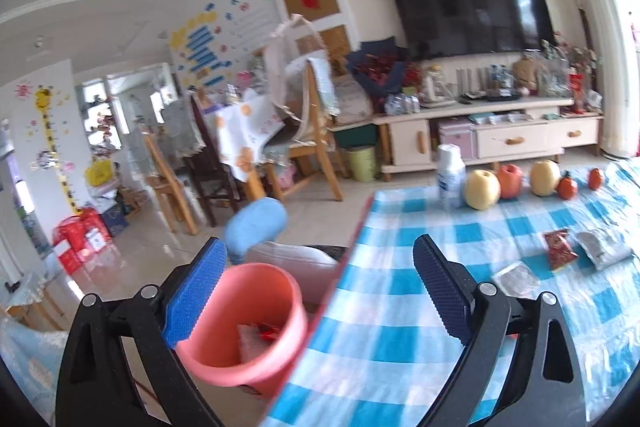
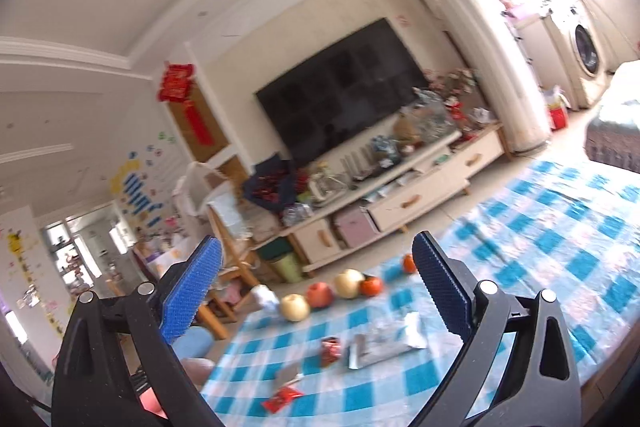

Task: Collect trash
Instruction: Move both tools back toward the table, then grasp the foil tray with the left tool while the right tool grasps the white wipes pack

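Note:
A salmon-pink bin (image 1: 244, 323) stands on the floor beside the table's left edge and holds a few wrappers. My left gripper (image 1: 320, 243) hangs open above it, its left pad (image 1: 196, 291) in front of the bin's rim and nothing gripped. A red wrapper (image 1: 560, 249) and two silver wrappers (image 1: 604, 249) (image 1: 516, 277) lie on the blue-checked tablecloth (image 1: 400, 347). My right gripper (image 2: 318, 241) is open and empty over the table. Below it lie a red wrapper (image 2: 330, 349), a long silver wrapper (image 2: 384, 345), a small silver piece (image 2: 288, 375) and another red wrapper (image 2: 282, 397).
A white bottle (image 1: 450, 175) and a row of fruit (image 1: 508, 181) stand along the table's far edge. A blue stool (image 1: 256, 223) is on the floor past the bin. Wooden chairs (image 1: 316, 155) and a TV cabinet (image 1: 500, 135) fill the room beyond.

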Tool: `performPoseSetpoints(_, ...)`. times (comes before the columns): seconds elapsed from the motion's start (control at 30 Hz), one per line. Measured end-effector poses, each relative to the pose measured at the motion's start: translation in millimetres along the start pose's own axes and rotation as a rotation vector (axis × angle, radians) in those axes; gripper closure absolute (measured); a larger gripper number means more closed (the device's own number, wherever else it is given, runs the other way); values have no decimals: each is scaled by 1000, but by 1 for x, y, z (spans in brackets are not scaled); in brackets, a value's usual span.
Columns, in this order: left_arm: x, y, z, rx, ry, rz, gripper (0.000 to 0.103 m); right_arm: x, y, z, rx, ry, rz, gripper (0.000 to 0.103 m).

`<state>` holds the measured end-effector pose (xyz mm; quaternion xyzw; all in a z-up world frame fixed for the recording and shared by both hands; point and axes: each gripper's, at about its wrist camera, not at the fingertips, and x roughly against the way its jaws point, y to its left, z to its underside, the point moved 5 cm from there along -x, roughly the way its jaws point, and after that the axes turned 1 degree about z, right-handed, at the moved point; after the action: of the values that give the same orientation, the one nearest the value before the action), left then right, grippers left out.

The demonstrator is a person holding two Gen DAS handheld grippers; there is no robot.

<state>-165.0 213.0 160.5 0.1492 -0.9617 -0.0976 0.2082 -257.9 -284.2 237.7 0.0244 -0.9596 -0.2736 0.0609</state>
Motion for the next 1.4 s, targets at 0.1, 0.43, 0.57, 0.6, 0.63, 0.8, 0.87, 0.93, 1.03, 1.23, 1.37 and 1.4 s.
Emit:
performPoseSetpoints(0.1,-10,-40,8,-18,42,131,9,-15,-43,13,-30,1,92,6)
performPoseSetpoints(0.43,-52,-155,46,13,268,569,9,-126,-102,104,4,285,196,6)
performPoseSetpoints(0.57,-90,-181,55,22,358,575,9,-167,-103,146,46,418,206,6)
performPoseSetpoints(0.6,-98,-184,56,32,379,571,9,-175,-102,155,53,443,210,6)
performPoseSetpoints(0.63,-107,-188,59,43,407,566,9,-184,-103,162,59,463,209,6)
performPoseSetpoints(0.8,-142,-204,73,88,503,542,9,-222,-103,191,106,537,226,6)
performPoseSetpoints(0.87,-149,-209,75,78,516,518,9,-234,-104,197,109,558,228,6)
performPoseSetpoints(0.93,-157,-213,75,77,530,505,9,-244,-104,203,108,576,231,6)
performPoseSetpoints(1.03,-166,-218,74,73,545,480,9,-259,-104,211,110,606,225,6)
performPoseSetpoints(1.23,-177,-228,75,62,575,452,9,-275,-100,222,134,655,220,6)
performPoseSetpoints(1.37,-184,-232,79,61,594,430,10,-279,-93,232,149,702,204,6)
performPoseSetpoints(1.4,-185,-233,81,58,601,426,15,-279,-91,233,166,707,200,6)
